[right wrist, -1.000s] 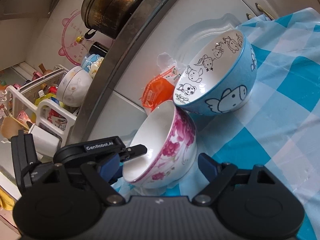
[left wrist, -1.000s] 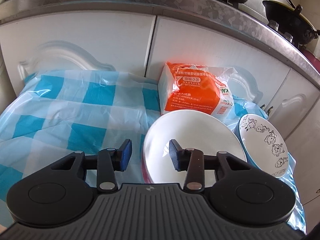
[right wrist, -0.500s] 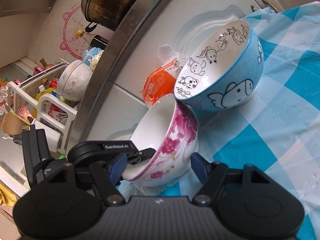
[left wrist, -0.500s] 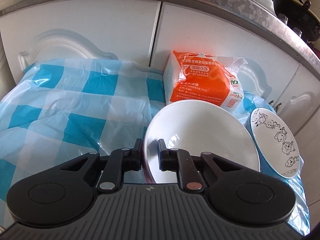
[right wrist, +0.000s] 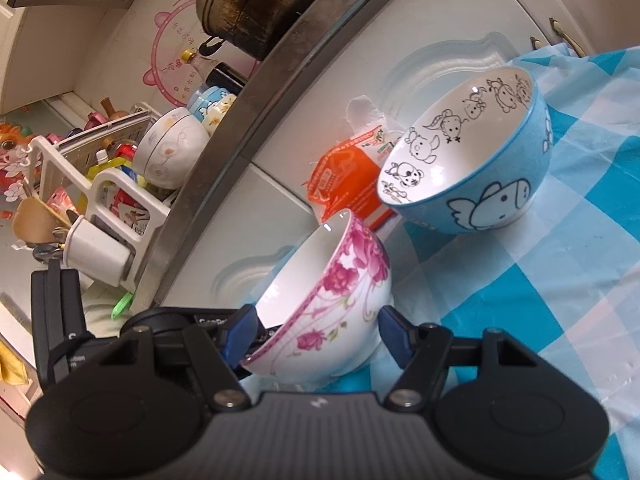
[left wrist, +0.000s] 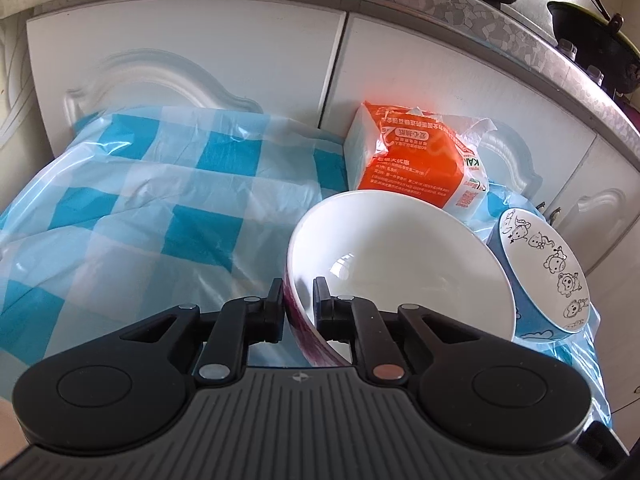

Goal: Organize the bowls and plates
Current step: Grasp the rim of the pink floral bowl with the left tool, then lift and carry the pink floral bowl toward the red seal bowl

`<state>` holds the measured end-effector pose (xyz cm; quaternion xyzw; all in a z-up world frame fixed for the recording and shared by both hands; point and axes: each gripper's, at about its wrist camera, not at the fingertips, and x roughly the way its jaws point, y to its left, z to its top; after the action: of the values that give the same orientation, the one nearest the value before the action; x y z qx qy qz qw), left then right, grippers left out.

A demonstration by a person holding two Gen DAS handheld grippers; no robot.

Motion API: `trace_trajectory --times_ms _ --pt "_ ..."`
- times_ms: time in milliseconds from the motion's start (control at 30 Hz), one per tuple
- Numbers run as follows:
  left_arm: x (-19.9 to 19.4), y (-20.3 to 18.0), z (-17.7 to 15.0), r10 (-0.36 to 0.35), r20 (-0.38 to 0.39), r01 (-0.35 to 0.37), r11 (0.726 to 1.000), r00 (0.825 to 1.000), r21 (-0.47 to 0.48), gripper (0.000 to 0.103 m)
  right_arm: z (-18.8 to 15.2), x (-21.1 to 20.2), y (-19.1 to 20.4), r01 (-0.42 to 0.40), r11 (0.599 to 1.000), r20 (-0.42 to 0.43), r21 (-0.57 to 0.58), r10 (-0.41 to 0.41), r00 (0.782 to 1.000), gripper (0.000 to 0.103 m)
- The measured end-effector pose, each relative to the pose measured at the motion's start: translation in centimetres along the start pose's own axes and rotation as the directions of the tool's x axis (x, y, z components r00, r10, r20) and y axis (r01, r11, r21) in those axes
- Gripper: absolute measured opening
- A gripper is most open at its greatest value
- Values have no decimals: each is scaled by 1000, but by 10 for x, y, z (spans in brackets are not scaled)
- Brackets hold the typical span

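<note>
The left tool (left wrist: 298,300) pinches the rim of the white, pink-flowered ceramic bowl (right wrist: 320,300), tilted on the blue-checked tabletop (left wrist: 160,200); the right tool's (right wrist: 314,330) jaws, just closing, flank it.

White cabinet doors (left wrist: 248,60) with raised curved mouldings stand behind a blue-and-white checked plastic cloth (left wrist: 160,208), which lies crumpled over the surface in front of them. A speckled grey countertop edge (left wrist: 460,12) runs above the doors. On it sit a tarnished metal pot (right wrist: 260,0) and a dark wok (left wrist: 600,40). Further along, a white dish rack (right wrist: 108,200) is crowded with bottles, a cup and utensils. A pink round sticker (right wrist: 176,64) marks the pale wall. Bright daylight falls on the cloth and doors.
</note>
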<state>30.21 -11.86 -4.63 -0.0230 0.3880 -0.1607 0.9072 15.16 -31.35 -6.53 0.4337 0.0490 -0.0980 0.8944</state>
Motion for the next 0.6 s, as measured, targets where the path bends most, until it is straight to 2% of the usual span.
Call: trace_trajectory --times_ms 600 --pt "-69 16 -15 -10 97 12 1000 995 -17 14 -12 -27 28 -88 990 -21 -107 87 996 64"
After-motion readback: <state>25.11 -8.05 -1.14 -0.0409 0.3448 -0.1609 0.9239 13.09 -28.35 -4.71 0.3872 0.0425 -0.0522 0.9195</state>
